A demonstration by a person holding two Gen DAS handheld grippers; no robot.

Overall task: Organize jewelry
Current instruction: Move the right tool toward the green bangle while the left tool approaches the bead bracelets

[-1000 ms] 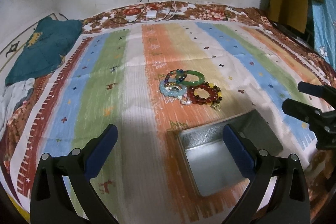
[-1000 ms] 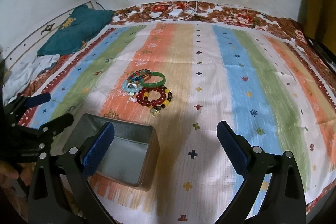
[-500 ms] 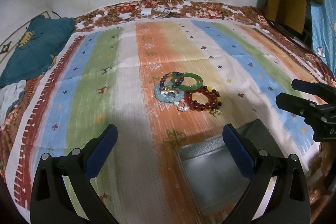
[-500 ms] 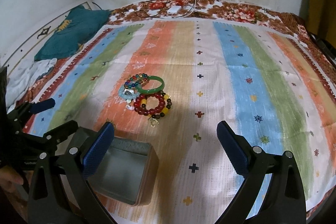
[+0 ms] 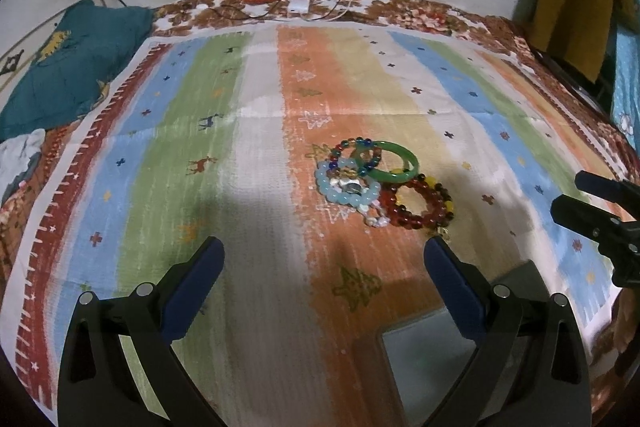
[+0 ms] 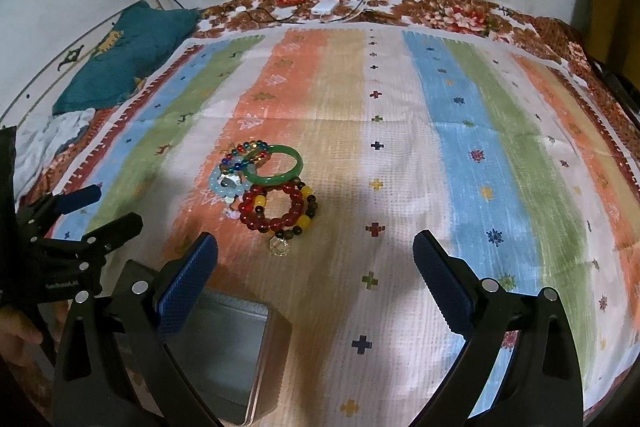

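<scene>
Striped bedspread (image 6: 460, 155) on a bed carries one cluster of jewelry: green bangle (image 6: 274, 167) overlapping a multicolour bead bracelet (image 6: 240, 155), a pale blue bead bracelet (image 6: 222, 189) and a red-and-yellow bead bracelet (image 6: 276, 213), all touching. Open metal tin (image 6: 236, 351) sits nearer, just apart from the cluster. Left gripper (image 5: 320, 291) and right gripper (image 6: 314, 283): fingers spread wide, holding nothing, above the bedspread.
</scene>
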